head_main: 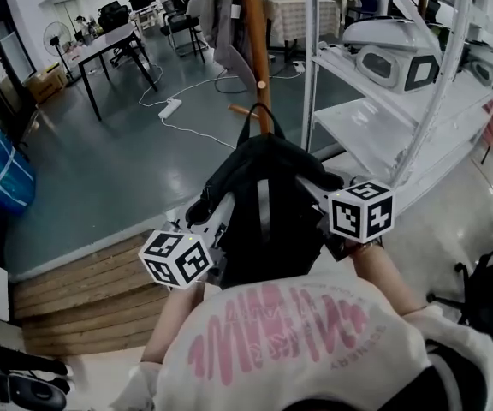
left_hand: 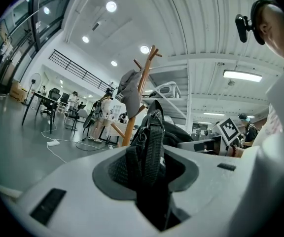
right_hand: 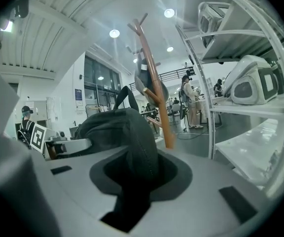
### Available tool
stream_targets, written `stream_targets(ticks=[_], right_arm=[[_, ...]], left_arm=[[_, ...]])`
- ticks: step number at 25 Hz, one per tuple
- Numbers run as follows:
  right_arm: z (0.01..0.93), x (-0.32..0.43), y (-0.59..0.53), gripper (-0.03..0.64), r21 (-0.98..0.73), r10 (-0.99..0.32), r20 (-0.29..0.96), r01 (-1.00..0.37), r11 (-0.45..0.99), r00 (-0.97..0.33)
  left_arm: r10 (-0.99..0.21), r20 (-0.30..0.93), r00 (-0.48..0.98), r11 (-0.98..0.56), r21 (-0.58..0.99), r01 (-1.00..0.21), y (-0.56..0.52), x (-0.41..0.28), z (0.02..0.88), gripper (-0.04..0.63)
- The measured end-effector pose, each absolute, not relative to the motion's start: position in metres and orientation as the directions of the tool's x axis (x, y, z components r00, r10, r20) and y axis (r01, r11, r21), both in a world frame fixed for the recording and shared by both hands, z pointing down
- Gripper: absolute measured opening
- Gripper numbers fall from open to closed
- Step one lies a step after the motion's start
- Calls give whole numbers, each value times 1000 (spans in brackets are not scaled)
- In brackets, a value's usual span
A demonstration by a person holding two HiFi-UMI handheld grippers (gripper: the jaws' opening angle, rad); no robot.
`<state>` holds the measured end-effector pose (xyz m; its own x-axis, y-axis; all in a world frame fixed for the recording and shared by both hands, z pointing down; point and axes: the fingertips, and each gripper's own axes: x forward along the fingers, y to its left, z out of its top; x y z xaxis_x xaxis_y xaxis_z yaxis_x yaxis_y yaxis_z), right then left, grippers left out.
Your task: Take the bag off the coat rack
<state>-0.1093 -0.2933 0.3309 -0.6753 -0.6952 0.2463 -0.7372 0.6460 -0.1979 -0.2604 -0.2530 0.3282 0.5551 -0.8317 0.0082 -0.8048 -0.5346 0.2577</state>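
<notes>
Head view: black bag (head_main: 264,204) sits between the two grippers, low and just in front of the wooden coat rack (head_main: 257,50). Its top loop stands up against the pole beside a short peg; cannot tell whether the loop is on the peg. Left gripper (head_main: 210,217) is at the bag's left flank, right gripper (head_main: 317,188) at its right. A grey garment (head_main: 229,32) hangs higher on the rack. The room has a grey-green floor (head_main: 118,161) carrying a white power strip (head_main: 169,107) with trailing cable, and a plank platform (head_main: 75,302) lies at lower left. White shelving (head_main: 375,118) runs along the right. A dark surface (head_main: 101,45) on black legs stands far left.

Left gripper view: fingers (left_hand: 107,172) are clenched on the bag's webbing strap (left_hand: 154,147), which rises upright out of them. Behind it are the coat rack (left_hand: 139,98), the grey garment (left_hand: 127,90), a ribbed white ceiling with round lights (left_hand: 111,6), and people standing in the distance.

Right gripper view: fingers (right_hand: 181,174) are clamped on a fold of the bag (right_hand: 117,127). The rack pole (right_hand: 154,88) stands just beyond, tilted in this view. The shelving (right_hand: 245,112) holds white devices (right_hand: 250,83).
</notes>
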Motion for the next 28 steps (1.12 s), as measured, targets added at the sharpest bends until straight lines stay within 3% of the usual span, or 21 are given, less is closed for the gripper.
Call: stream_targets(ticks=[13,28], right_arm=[[329,-46,-262,98,-223,-627,251,-675,703,-737],[357,37,-216,97,-195,-569,295,-632,750,-767]], left_arm=[[-894,-4,448,-438,224,-871,-215,-196,322,117],[-915,35,402,-373,307,-875,-157,-108,354,117]])
